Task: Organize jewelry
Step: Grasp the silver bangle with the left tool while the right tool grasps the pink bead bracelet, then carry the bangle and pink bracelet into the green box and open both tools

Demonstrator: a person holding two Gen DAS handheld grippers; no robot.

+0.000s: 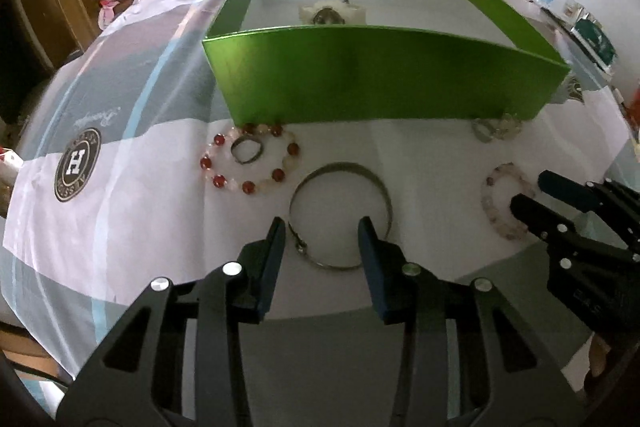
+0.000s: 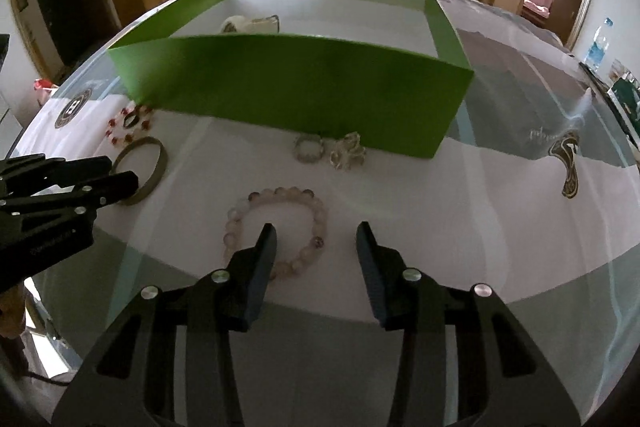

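On the cloth-covered surface (image 1: pixel 120 187), in front of the open green cardboard box (image 1: pixel 360 83), we've got the jewelry laid out. Left gripper (image 1: pixel 322 227) points down over the thin metal bangle (image 1: pixel 340 215): its jaws stand apart and straddle the near part of the ring, one fingertip outside the ring by the clasp, the other inside it. We can't tell whether a pad touches the metal; nothing is clamped.

Right gripper (image 2: pixel 316 233) hangs over the pale pink beaded bracelet (image 2: pixel 276 231), also apart. Its left fingertip sits inside the bead loop, the right one outside, so the right side of the loop lies between the jaws, not pinched as far as we see.

Rest of the layout:
- red-and-white beaded bracelet (image 1: pixel 250 161) lies just in front of the box's left corner, with a small dark ring (image 1: pixel 246 151) inside it
- small pale beaded ring (image 2: pixel 308 149) and a clear crystal piece (image 2: pixel 348 153) lie side by side near the box's front wall, towards its right end
- inside the box, a cream-coloured item with a dark centre (image 1: pixel 330 13) rests on the white floor, towards the far wall

Both grippers show up in each other's view, well apart, each over its own piece.
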